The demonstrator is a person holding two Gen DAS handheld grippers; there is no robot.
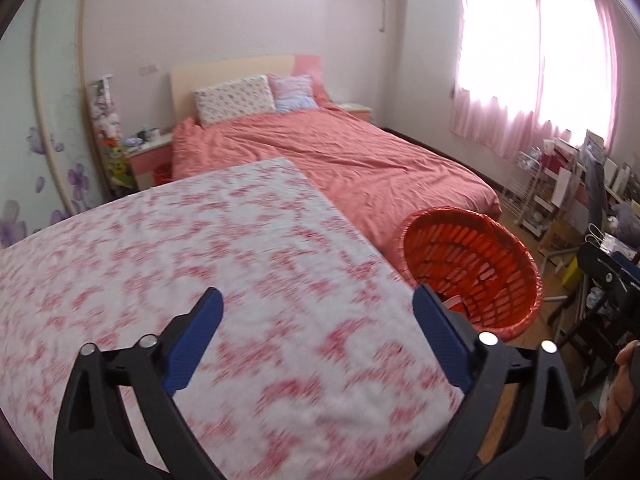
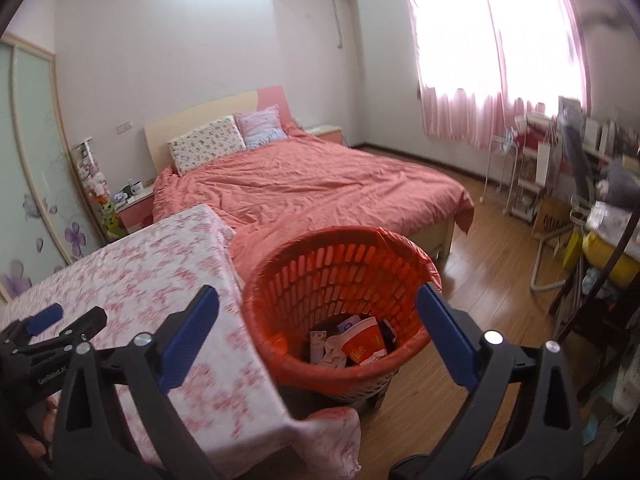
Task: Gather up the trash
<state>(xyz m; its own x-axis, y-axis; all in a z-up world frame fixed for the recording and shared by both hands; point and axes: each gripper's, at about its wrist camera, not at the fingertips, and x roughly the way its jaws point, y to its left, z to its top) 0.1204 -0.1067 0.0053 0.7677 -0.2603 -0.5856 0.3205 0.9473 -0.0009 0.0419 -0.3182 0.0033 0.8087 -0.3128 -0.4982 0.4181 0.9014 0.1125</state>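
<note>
Since the worktop (image 1: 240,260) looks bare and the basket (image 2: 340,264) at lower center holds the trash (image 2: 352,344), collecting seems about done; both grippers, left gripper (image 1: 316,312) and right gripper (image 2: 318,312), have jaws wide and empty.

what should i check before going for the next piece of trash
1. Left gripper open and holding nothing: ok.
2. Right gripper open and holding nothing: ok.
3. Basket upright on the floor beside the table: ok.
4. Trash already dropped, cup and wrappers lying inside the basket: ok.
5. Room left in the basket: ok, the pile sits only at its bottom.
6. More trash to collect on the table: cannot tell, none shows on the blurred cloth, and its near part is hidden by the grippers.
</note>
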